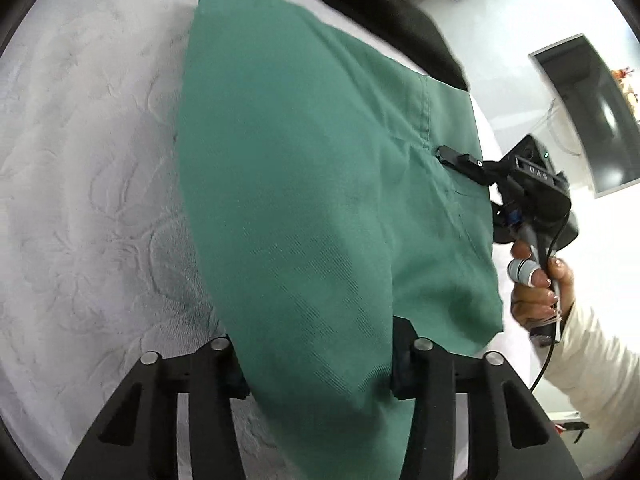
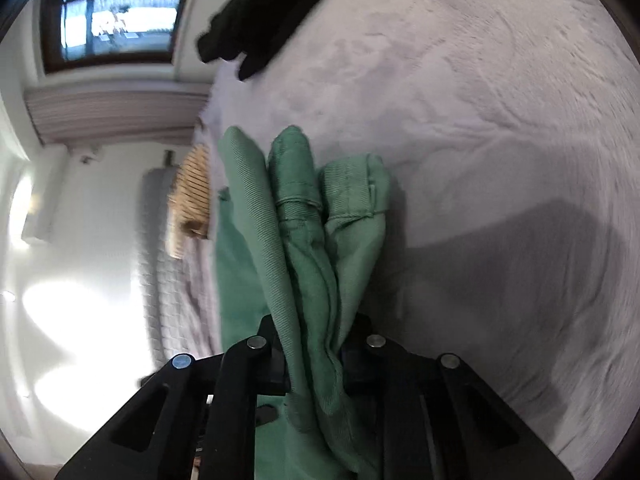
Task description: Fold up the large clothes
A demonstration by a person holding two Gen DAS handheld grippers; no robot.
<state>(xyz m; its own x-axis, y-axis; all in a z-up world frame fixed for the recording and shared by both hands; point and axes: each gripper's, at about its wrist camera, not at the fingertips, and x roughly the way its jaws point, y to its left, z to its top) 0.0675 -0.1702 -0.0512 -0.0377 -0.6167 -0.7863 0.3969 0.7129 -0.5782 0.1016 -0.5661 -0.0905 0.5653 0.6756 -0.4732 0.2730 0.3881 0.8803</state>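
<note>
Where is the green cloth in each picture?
Left wrist view: the green cloth fills the middle, running down between the left gripper fingers.
Right wrist view: it stands bunched in the lower middle, pinched by the right gripper.
Shared landmark: the black garment, top of both.

One green garment [image 1: 304,184] on the bed [image 1: 92,168], one black garment [image 1: 384,4] at its far edge. Two hand-held grippers, left [image 1: 320,364] and right [image 2: 316,356].

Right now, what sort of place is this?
Most likely a bedroom at home: a white quilted bedspread under the green garment, a window beside the bed, and a dark wall-hung screen.
</note>
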